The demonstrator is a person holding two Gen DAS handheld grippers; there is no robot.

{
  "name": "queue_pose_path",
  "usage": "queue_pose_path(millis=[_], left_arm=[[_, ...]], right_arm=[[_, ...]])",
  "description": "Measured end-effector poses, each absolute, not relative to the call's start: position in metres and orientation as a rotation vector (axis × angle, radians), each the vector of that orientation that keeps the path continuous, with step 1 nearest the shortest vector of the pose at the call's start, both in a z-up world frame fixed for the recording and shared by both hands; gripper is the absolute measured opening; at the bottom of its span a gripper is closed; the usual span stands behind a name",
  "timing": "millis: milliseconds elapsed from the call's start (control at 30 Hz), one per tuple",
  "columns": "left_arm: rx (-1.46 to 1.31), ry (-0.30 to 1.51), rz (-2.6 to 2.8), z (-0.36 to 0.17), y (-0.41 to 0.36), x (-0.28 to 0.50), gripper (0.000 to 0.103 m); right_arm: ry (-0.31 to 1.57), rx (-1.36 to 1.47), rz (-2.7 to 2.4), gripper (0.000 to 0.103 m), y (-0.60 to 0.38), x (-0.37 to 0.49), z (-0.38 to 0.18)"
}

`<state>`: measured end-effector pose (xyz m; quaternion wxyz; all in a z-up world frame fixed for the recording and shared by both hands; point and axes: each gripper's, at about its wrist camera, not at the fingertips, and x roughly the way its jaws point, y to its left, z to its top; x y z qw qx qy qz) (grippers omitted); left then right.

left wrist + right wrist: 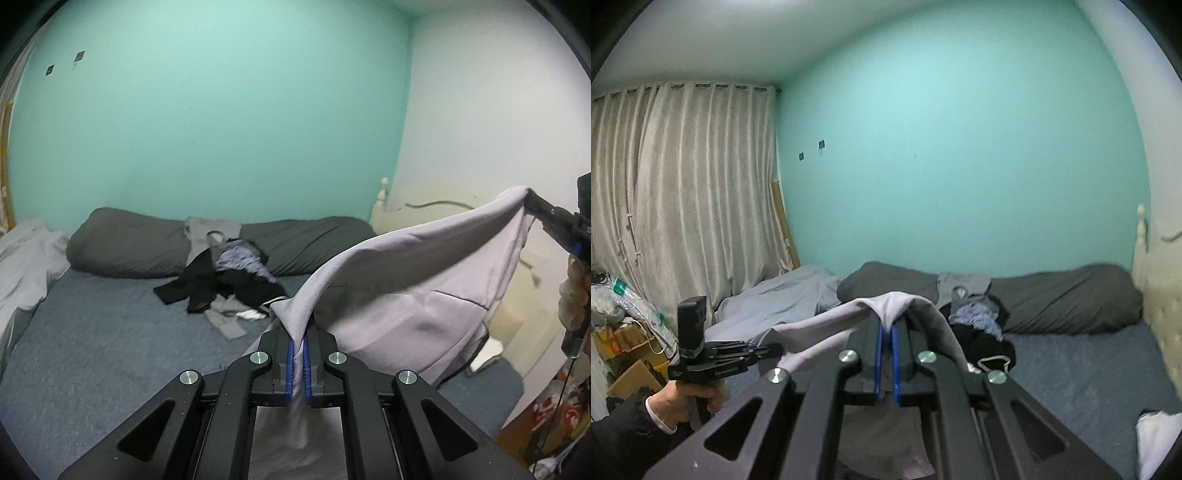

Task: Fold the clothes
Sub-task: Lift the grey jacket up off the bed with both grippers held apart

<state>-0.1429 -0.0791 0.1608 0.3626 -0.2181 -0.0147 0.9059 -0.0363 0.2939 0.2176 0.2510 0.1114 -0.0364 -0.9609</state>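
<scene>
A pale lilac garment (417, 280) hangs in the air above the bed (110, 339), held at two places along its upper edge. The left gripper (298, 341) has its jaws closed on one bunch of the cloth, which runs between the blue pads and falls down below them; the right gripper (886, 332) pinches another part of the same edge in the same way, its jaws also closed on the fabric. The two grips are well apart, so the cloth is stretched between them like a sagging line and the body of the garment drops freely under it; I judge it is held so to let the weight pull the wrinkles out and to show its shape, which would fit either spreading it for a fold or lifting it to bring one half over the other. Farther back on the bed, just before the two dark grey pillows (125, 243), lies a loose heap of clothes (225, 277), black, grey and blue-grey, not folded. A person's hand (683, 400) holds the handle of the left gripper
</scene>
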Motion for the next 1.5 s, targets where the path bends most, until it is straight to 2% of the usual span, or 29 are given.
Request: queue_pose_path(millis=[200, 400, 1133, 1500], left_arm=[[-0.569, -0.047, 2.283, 0.180, -0.069, -0.134, 0.004], [-0.673, -0.051, 2.272, 0.139, -0.072, -0.143, 0.004], [-1.127, -0.184, 2.127, -0.126, -0.076, -0.283, 0.004], [-1.200, -0.248, 2.064, -0.181, -0.084, -0.305, 0.006]], right_arm=[[-0.071, 0.291, -2.647, 0.003, 0.296, -0.015, 0.252], [-0.024, 0.378, -2.658, 0.003, 0.278, -0.016, 0.240], [-0.155, 0.934, -2.511, 0.004, 0.257, -0.195, -0.005], [-0.207, 1.194, -2.475, 0.004, 0.268, -0.260, -0.131]])
